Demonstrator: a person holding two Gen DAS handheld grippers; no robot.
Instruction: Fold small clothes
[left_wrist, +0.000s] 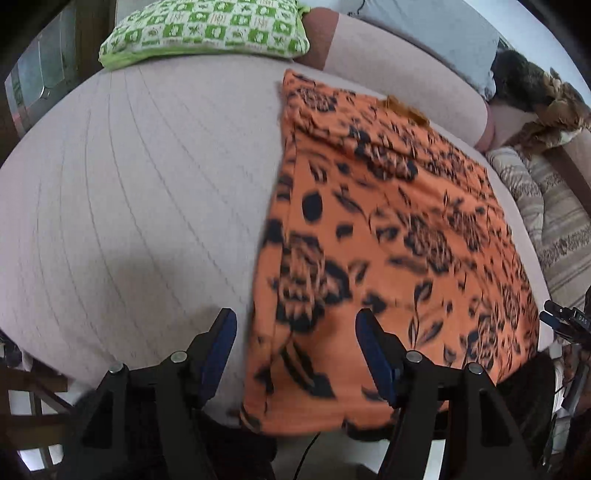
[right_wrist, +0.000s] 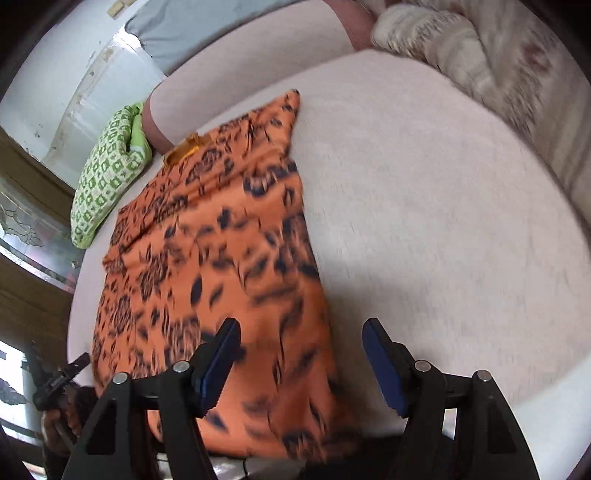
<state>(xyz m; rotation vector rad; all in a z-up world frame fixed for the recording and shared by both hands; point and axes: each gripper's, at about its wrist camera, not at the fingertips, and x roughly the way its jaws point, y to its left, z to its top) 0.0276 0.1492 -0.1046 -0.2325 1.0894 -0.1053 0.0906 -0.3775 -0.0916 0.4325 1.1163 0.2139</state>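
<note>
Both grippers poised at the near hem of an orange garment on a bed.

Left wrist view: the left gripper (left_wrist: 295, 332) hangs wide open and empty, straddling the left edge of the orange, dark-flowered cloth garment (left_wrist: 388, 221) lying flat on the pale pink quilted bed (left_wrist: 129, 184).
Right wrist view: the right gripper (right_wrist: 301, 343) is equally open and empty over the garment's right edge (right_wrist: 221, 258). The hem overhangs the bed; I judge that pinching only one layer, or uneven lifts, could skew the fold.
</note>
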